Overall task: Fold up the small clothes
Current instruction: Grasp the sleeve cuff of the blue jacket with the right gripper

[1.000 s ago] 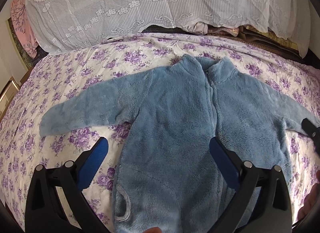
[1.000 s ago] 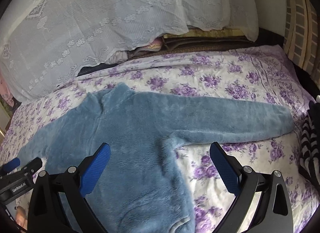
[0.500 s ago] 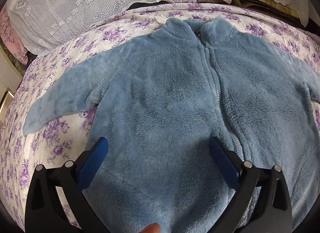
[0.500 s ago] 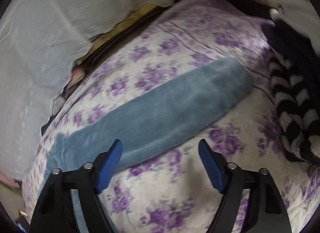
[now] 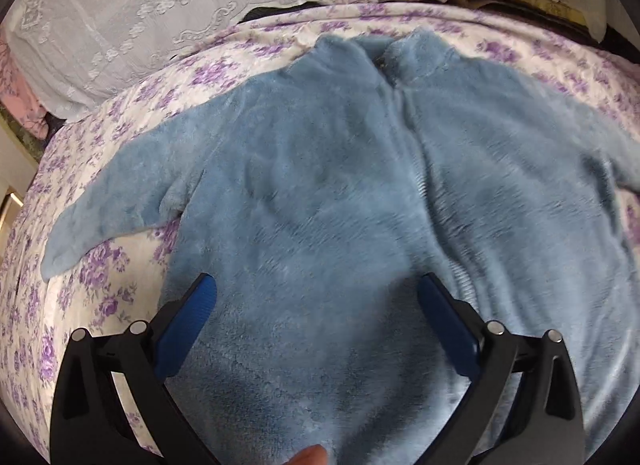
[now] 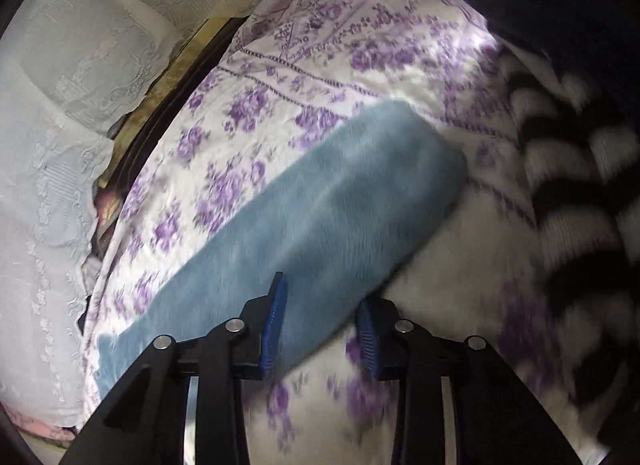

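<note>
You are working over a bed covered by a white bedsheet [image 5: 132,113] printed with purple flowers, and the garment to fold, a small blue fleece jacket [image 5: 320,193], lies flat on it, front side up, collar pointing away from you and its zip running down the middle. Your left gripper [image 5: 316,297] hovers low over the jacket's lower body with its blue-padded fingers [image 5: 188,317] spread wide and nothing between them; whether the tips touch the fleece cannot be told. The jacket's one sleeve [image 5: 116,201] stretches out to the side in this view, flat on the sheet. Your right gripper [image 6: 322,321] is at the jacket's other sleeve [image 6: 320,217], which runs diagonally across that view and ends near a black-and-white striped garment [image 6: 576,201] at the bed's edge. Its fingers are partly closed, with the sleeve's lower edge lying in the gap between them, but they do not look pressed onto the cloth, and the picture is blurred by motion. A white lace cover [image 6: 56,137] is draped along the far side of the bed. The folding looks barely begun: both sleeves are still spread out. The step in hand appears to be taking hold of this sleeve. Next you would likely need to close on the fleece firmly, lift it, and carry it inward across the chest, while the left gripper steadies the body.
</note>
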{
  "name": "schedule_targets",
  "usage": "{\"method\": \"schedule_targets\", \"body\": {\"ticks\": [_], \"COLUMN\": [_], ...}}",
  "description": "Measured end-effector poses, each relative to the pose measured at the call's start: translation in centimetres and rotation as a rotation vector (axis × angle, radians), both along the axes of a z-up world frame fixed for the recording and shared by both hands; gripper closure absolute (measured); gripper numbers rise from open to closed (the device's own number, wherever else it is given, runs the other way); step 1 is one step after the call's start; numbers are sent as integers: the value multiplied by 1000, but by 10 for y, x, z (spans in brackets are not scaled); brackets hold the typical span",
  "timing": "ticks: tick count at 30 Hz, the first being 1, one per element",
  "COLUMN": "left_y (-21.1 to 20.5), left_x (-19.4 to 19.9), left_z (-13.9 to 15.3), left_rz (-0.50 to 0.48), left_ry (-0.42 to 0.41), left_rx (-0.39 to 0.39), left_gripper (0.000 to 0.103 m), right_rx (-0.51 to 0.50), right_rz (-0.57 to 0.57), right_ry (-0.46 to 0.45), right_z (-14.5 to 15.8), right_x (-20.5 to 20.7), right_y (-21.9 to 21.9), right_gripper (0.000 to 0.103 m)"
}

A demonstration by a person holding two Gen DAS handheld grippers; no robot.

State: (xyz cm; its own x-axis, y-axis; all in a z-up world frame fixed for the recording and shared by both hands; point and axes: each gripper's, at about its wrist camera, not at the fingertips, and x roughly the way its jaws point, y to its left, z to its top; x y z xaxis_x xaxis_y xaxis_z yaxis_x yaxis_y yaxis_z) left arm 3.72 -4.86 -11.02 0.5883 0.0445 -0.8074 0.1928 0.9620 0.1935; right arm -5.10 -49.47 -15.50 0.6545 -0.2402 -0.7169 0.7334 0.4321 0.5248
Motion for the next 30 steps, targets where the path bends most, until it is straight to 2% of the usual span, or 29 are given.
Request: {"method": "schedule_targets", "body": {"ticks": [4,9,11,12,14,17,19,21,25,30], "left_y": [-37,-115,-148,-160,-175,-190,-191,-190,-162,-126], "left_x": [-4,8,20,27,40,50,42,34,33,45], "left_z": [29,46,39,34,19,-16,-18,-15,3,18], "left_rz": [-85,-221,-233,-231,-204,-182,-189,-231,-246,-217], "left_ry": [-80,-93,-97,-88,-66,18,-45,-66,-36,-46], "left_rx": [89,154,183,187,193,214,224,260,173,156], "left_gripper": [5,5,5,5,5,4,4,4,5,5], "right_rx": [-79,-69,-98,-105,-115,-151,-183,-222,-266,-314], "right_rz": [-35,-77,-69,-59,-37,-10,24,65,158,285], "right_ry": [-8,-43,-45,-48,-63,-103,-136,-159,-195,-201], "right_z": [4,-2,1,2,7,21,35,49,71,90], "right_x": [1,-5,-5,-5,-5,-4,-3,-1,7,28], "right_y": [-8,-19,-17,-16,-13,-7,1,13,42,89], "right_gripper": [72,73,81,92,93,94,94,94,94,94]}}
